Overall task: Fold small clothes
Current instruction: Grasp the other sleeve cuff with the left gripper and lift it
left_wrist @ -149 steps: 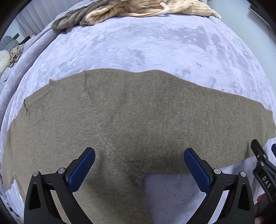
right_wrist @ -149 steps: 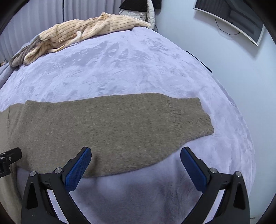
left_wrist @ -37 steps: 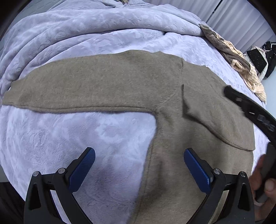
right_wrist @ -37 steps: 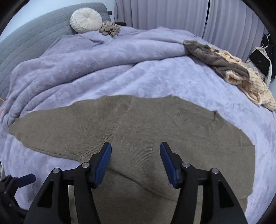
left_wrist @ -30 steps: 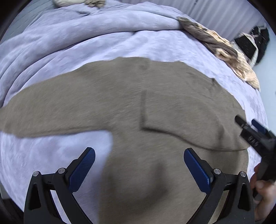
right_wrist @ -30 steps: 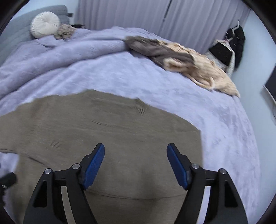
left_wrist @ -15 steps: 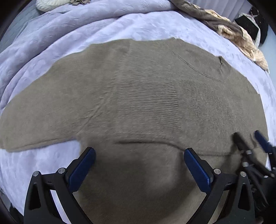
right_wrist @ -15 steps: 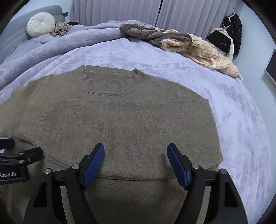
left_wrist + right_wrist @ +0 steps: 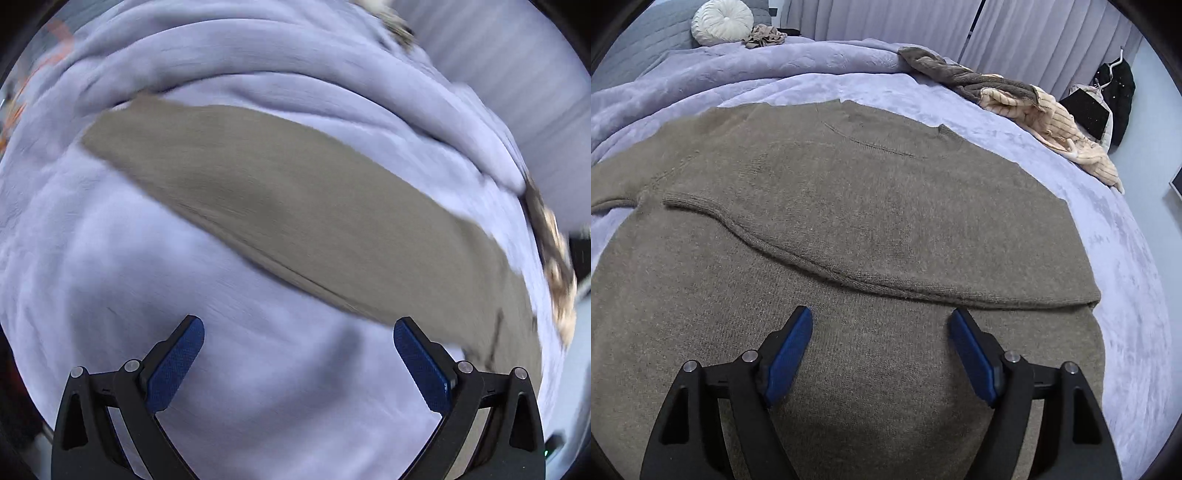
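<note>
An olive-brown knit sweater lies flat on the lilac bedspread, its right sleeve folded across the chest. My right gripper hovers open over the sweater's lower body, just below the folded sleeve's edge, with nothing between its blue pads. In the blurred left wrist view the sweater's left sleeve stretches out diagonally over the bedspread. My left gripper is wide open above bare bedspread, just below that sleeve, holding nothing.
A heap of cream ribbed and grey-brown clothes lies at the bed's far right. A round white cushion sits by the grey headboard. Curtains hang behind, and dark garments hang at the right. The duvet bunches in folds beyond the sleeve.
My left gripper has swung left, off the sweater's body to the outstretched left sleeve, rolling as it went. My right gripper has sunk closer over the sweater's body.
</note>
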The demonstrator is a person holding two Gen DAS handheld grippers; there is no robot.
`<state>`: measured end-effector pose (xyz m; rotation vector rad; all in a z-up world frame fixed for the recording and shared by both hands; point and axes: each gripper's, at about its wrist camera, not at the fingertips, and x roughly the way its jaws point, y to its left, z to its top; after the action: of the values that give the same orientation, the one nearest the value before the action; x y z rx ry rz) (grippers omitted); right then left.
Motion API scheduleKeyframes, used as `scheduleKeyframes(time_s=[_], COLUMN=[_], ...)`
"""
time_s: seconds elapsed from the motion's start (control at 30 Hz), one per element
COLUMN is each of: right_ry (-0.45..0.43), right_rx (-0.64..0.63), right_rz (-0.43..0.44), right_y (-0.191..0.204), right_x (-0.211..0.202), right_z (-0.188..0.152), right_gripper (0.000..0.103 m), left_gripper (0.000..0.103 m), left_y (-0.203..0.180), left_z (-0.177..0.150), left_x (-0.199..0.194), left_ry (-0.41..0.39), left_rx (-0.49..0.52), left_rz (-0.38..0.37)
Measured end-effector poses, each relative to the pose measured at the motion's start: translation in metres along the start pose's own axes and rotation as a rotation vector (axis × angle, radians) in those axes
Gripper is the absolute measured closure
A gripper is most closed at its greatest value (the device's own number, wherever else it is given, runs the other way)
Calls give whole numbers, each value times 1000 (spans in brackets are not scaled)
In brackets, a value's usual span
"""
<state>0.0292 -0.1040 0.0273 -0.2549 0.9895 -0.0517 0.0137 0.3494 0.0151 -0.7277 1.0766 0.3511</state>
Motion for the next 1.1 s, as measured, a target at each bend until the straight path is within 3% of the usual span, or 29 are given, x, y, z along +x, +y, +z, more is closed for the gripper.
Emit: scheduleKeyframes(time_s=[0.13,0.3,0.37,0.4,0.43,0.47,0.5,0.67,0.77,0.9,1.1], right_ry=[11,11,11,11,11,12,12,31,23,-2,38], right_rx=[7,-13,-18,-20,-21,-23,-26,-71,-67,-55,-56], right_rz=[-2,-32,-40,-43,-46,-51,-56,-99,-80,-32,38], right_y=[-1,5,6,7,7,8,9,16,18,33,97], right_x=[1,2,2,2,2,2,2,-4,-15,-22,11], right_z=[0,0,0,0,0,1,1,8,21,56,128], right_gripper=[20,20,20,20,20,20,20,20,20,20,20], left_gripper=[0,0,0,13,57,78,94,94,94,94,94], left_y=[58,94,96,92,92,91,95,111,107,81,59], left_z=[34,71,77,76,75,73,71,68,68,67,64], left_x=[7,27,28,27,24,25,30,27,9,-22,-50], left_ry=[-30,-84,-108,-124,-134,-118,-91,-115,-159,-230,-277], left_rx=[-164,-278,-280,-256,-235,-213,-226,-253,-222,-118,-11], left_rz=[-148,-319,-344,-334,-318,-319,-357,-385,-374,-302,-181])
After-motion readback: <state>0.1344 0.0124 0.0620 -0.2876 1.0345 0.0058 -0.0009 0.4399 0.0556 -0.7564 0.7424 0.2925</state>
